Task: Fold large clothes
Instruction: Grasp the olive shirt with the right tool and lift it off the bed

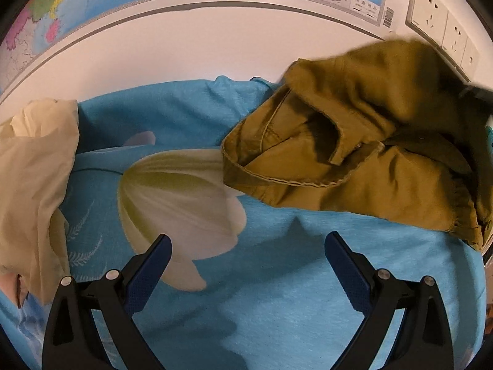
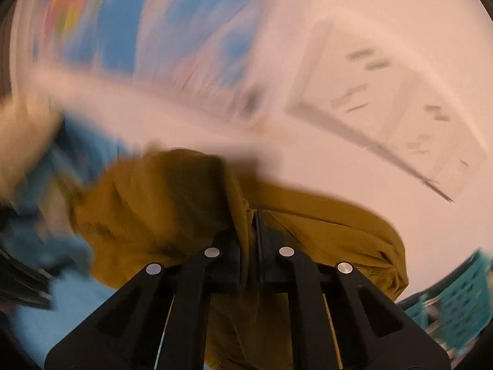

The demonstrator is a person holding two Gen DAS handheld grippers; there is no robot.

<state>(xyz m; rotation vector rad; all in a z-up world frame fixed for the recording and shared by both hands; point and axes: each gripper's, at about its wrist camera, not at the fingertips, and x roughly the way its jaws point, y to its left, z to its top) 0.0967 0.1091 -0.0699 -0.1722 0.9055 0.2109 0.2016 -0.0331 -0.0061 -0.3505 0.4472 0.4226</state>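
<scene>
Mustard-brown clothes (image 1: 354,154) hang in a crumpled bunch over the right side of the blue flowered bed sheet (image 1: 277,277) in the left wrist view, so no fold looks done yet and all the folding is left. The bunch runs sideways, its open hem pointing left. The left gripper (image 1: 248,240) is spread wide with nothing in it. In the blurry right wrist view, the right gripper (image 2: 248,234) is clamped on the clothes (image 2: 160,203), lifting them.
</scene>
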